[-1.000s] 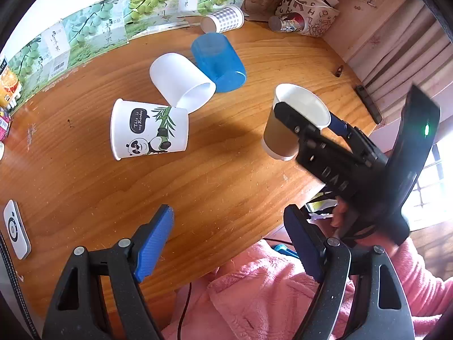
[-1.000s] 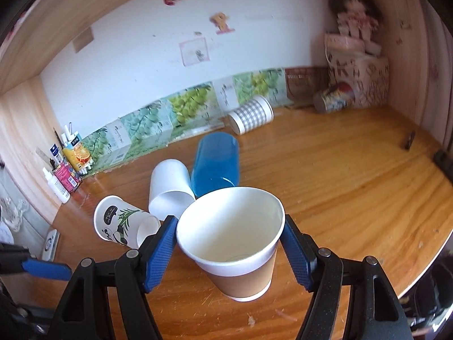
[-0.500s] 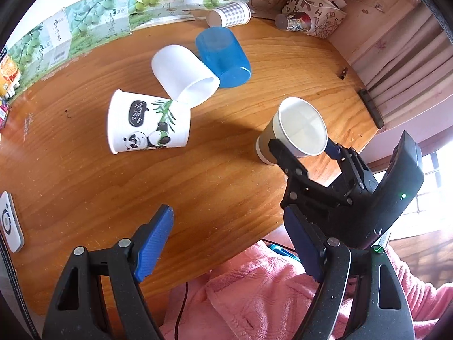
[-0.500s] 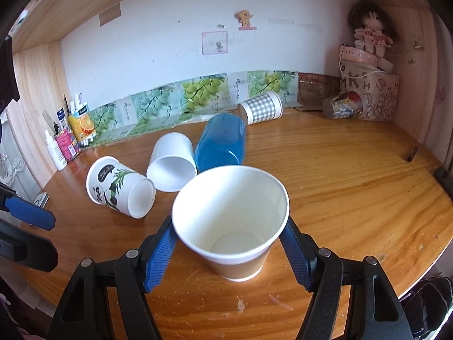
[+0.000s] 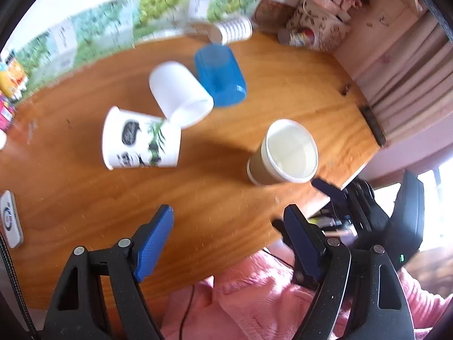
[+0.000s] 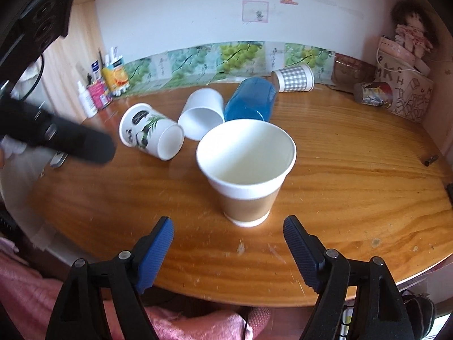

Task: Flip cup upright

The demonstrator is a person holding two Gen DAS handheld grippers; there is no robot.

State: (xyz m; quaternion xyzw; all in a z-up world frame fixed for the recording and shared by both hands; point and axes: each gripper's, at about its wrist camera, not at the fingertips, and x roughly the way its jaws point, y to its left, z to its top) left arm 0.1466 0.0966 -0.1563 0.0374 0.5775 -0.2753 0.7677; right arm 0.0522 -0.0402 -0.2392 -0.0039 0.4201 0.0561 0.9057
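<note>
A brown paper cup with a white rim (image 6: 246,167) stands upright and empty on the wooden table (image 6: 354,175); it also shows in the left wrist view (image 5: 283,155). My right gripper (image 6: 228,229) is open just behind it, apart from it, near the table's front edge; it shows in the left wrist view (image 5: 334,195). My left gripper (image 5: 228,221) is open and empty over the front edge. A panda cup (image 6: 150,131), a white cup (image 6: 202,113), a blue cup (image 6: 252,103) and a checked cup (image 6: 294,78) lie on their sides.
Bottles and boxes (image 6: 102,90) stand at the back left. A tipped can (image 6: 372,93) and a patterned bag with a doll (image 6: 407,85) are at the back right. A white remote (image 5: 10,221) lies at the left. A pink-clad lap (image 5: 254,297) is below the table.
My right gripper set the brown cup down upright, opened and drew back toward the front edge. The left gripper shifted slightly and stayed open.
</note>
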